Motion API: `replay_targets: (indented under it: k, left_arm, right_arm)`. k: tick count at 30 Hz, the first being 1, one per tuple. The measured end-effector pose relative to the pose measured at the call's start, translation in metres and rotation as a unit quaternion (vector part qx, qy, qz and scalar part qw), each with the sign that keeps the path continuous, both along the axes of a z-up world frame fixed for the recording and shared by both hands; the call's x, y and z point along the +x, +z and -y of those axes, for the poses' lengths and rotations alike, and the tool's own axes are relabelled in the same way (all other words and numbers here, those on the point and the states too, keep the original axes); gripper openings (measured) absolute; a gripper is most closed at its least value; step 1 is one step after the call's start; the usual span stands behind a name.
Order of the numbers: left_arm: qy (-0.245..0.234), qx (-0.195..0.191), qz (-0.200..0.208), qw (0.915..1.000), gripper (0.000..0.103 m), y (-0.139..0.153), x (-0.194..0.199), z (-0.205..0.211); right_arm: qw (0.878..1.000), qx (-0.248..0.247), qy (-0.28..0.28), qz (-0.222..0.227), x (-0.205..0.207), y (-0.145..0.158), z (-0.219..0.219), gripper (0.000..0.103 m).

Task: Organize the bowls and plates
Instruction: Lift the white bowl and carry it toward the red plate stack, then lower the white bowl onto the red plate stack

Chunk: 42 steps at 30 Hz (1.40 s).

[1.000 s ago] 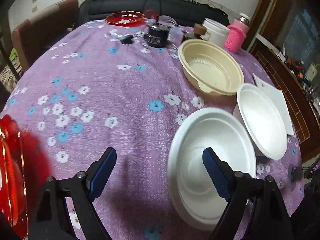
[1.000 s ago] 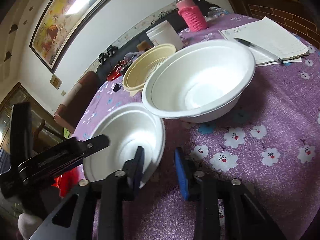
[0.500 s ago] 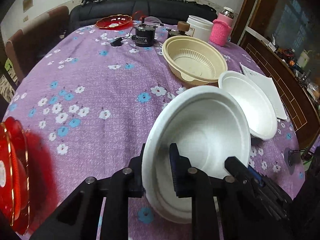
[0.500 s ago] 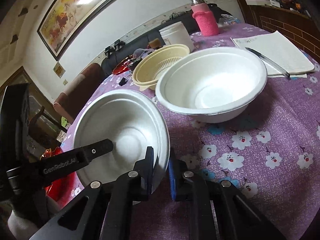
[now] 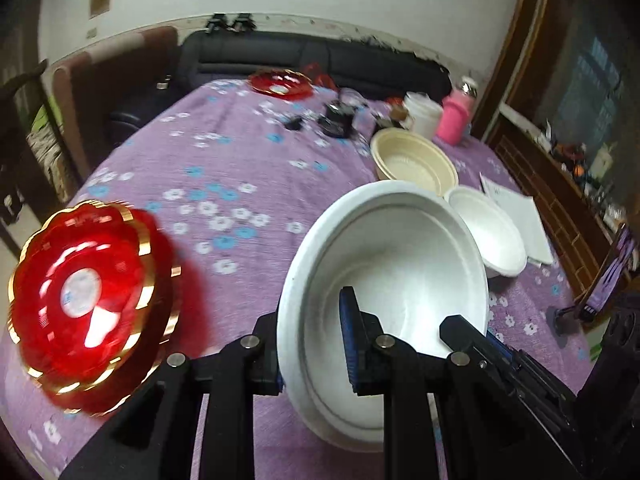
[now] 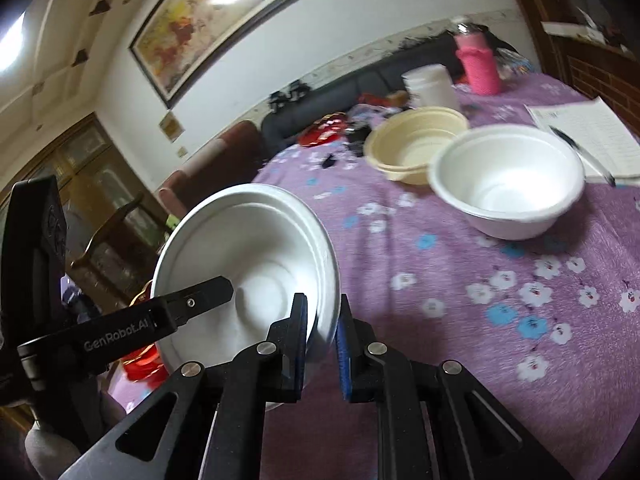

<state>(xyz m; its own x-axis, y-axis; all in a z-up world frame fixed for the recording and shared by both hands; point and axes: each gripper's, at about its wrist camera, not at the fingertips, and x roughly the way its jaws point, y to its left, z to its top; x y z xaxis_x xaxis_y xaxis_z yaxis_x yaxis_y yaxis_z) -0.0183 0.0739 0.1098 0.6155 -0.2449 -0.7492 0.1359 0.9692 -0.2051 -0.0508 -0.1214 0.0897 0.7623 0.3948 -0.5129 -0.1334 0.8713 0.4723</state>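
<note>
Left tool (image 5: 314, 344): pinching the near rim of the white bowl (image 5: 392, 264), one pad inside, one outside.
Right tool (image 6: 322, 332): clamped on the same bowl's opposite rim, lower centre of its view.
White bowl: tilted, clear of the desk (image 5: 224, 168), shared between both tools, likely so the thin rim doesn't flex.
Second white bowl (image 6: 508, 184): right of frame, beside the cream bowl (image 6: 416, 144); probably the nesting target.
Red plate (image 5: 88, 292): lower left, blurred.
</note>
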Motion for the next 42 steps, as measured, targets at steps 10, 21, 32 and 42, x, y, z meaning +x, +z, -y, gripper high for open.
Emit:
replay_targets:
  k: [10, 21, 32, 42]
  left_arm:
    - [0.059, -0.025, 0.038, 0.9972, 0.02, 0.027, -0.041, -0.082]
    - [0.152, 0.02, 0.05, 0.9869, 0.024, 0.044, -0.034, -0.177]
    - [0.168, 0.041, -0.009, 0.9848, 0.027, 0.001, -0.001, -0.203]
    - [0.184, 0.058, 0.008, 0.9812, 0.055, 0.005, 0.01, -0.204]
  right_arm:
    - [0.997, -0.015, 0.075, 0.017, -0.013, 0.038, -0.076, 0.015]
    - [0.986, -0.05, 0.158, 0.024, 0.023, 0.068, -0.187, 0.015]
    - [0.983, -0.066, 0.163, -0.056, 0.063, 0.015, -0.213, 0.016]
    - [0.981, -0.103, 0.152, -0.053, 0.077, 0.007, -0.226, 0.017]
